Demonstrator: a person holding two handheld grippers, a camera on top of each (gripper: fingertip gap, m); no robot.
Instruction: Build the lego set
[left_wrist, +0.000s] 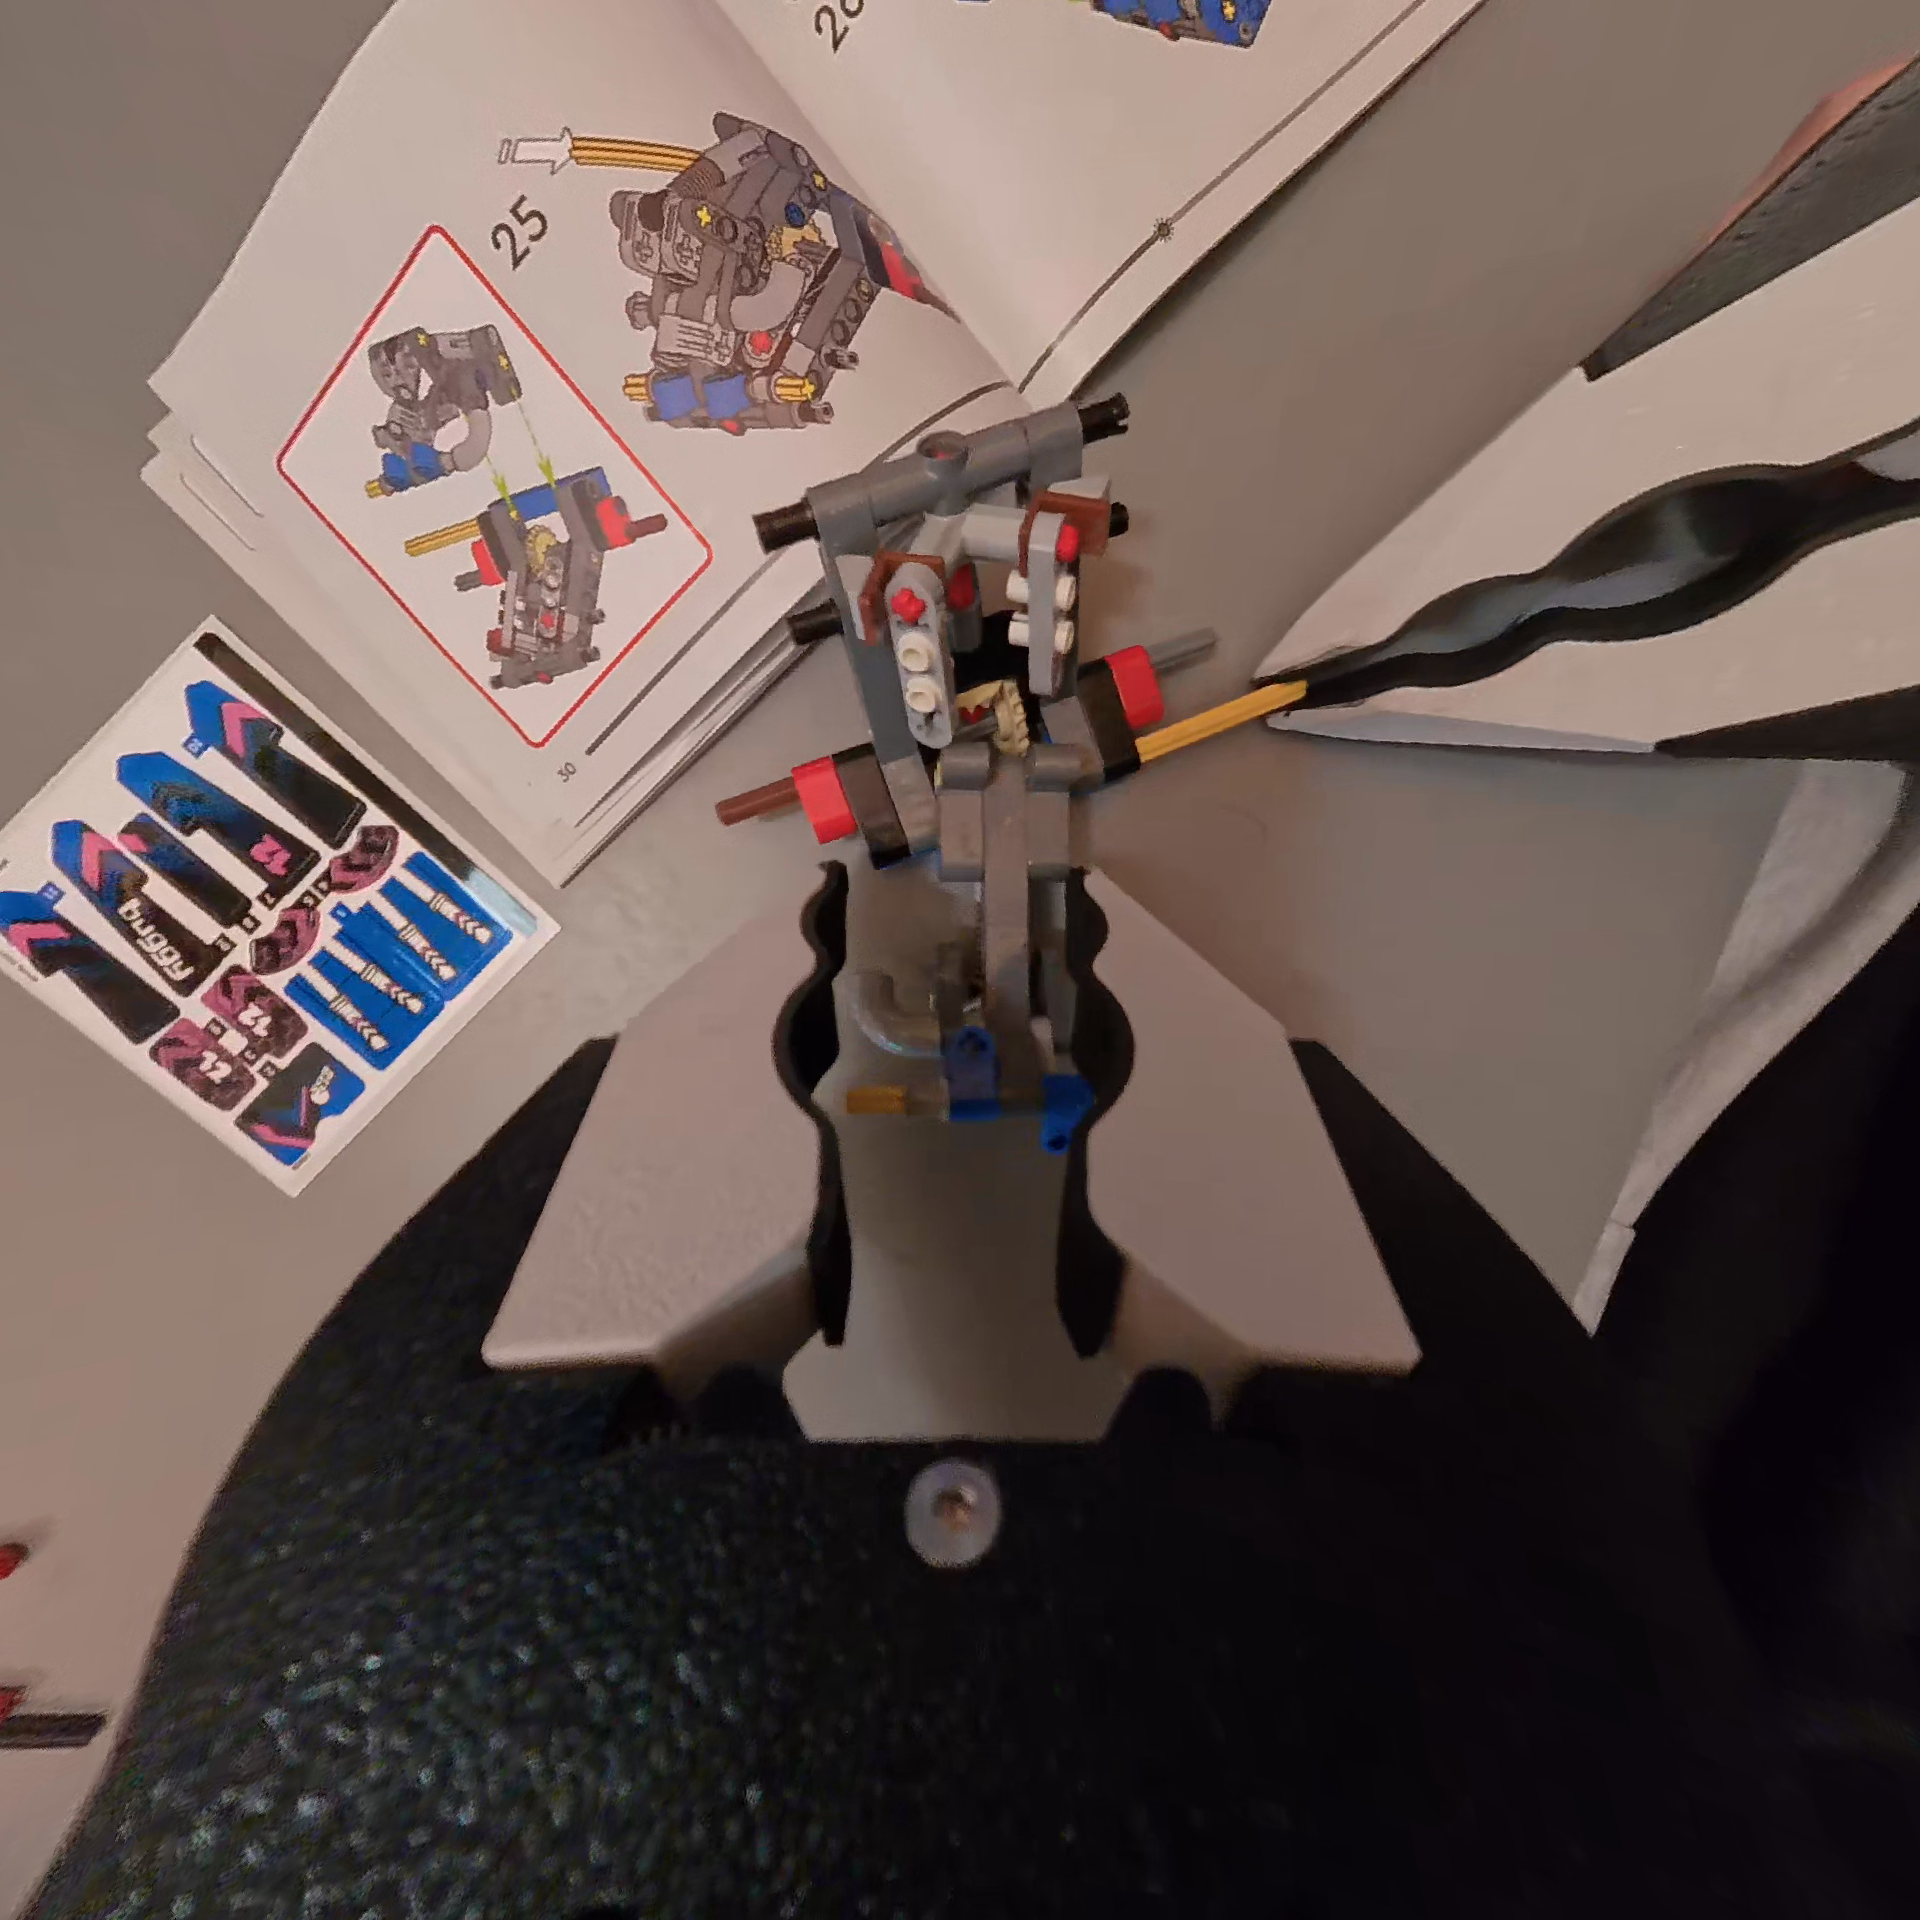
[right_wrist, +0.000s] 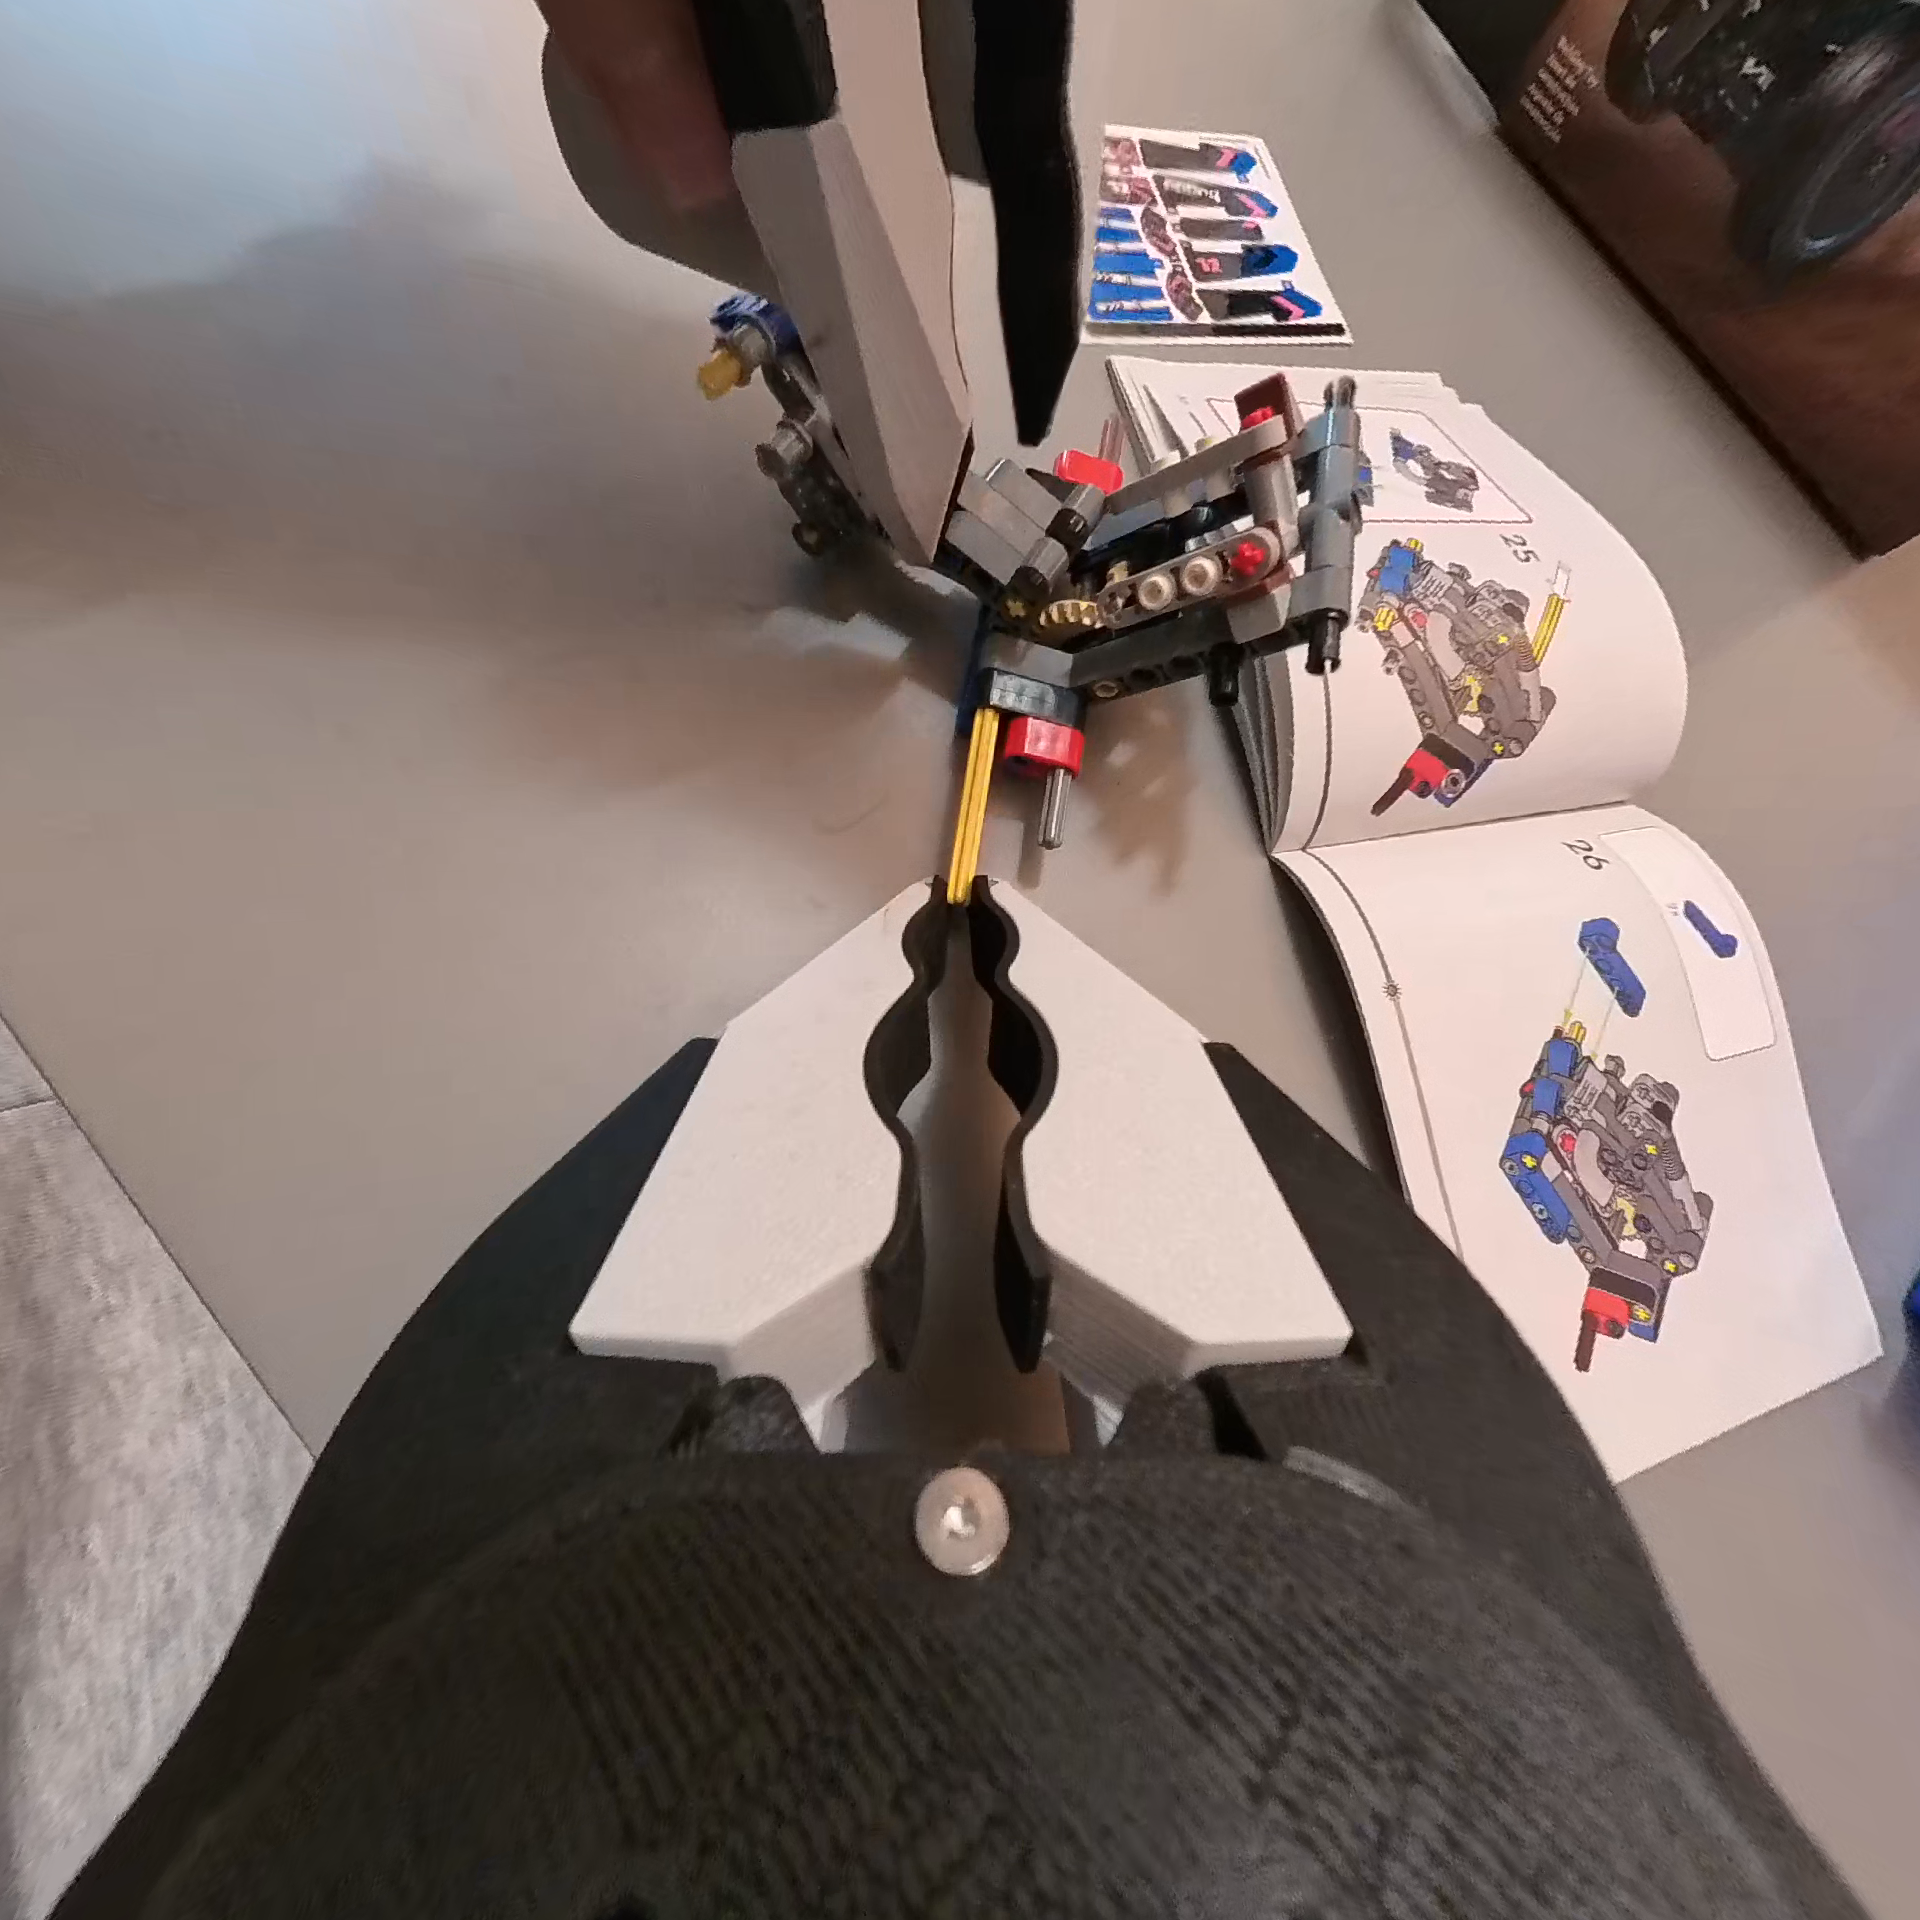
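Note:
The grey lego model (left_wrist: 977, 644), with red bushes, white pins and black pins, is held above the grey table. My left gripper (left_wrist: 961, 894) is shut on the model's lower grey beams. In the right wrist view the model (right_wrist: 1174, 582) hangs from the left gripper's fingers (right_wrist: 883, 343). A yellow axle (right_wrist: 971, 800) sticks out of the model's black block. My right gripper (right_wrist: 961, 888) is shut on the axle's free end. In the left wrist view the axle (left_wrist: 1216, 717) runs right into the right gripper (left_wrist: 1288, 691).
An open instruction booklet (left_wrist: 582, 343) lies behind the model, also in the right wrist view (right_wrist: 1558, 935). A sticker sheet (left_wrist: 249, 904) lies at left, far in the right wrist view (right_wrist: 1205, 239). A dark box (right_wrist: 1714, 208) stands at far right. Some 8 cm of space lies between my two pairs of fingers.

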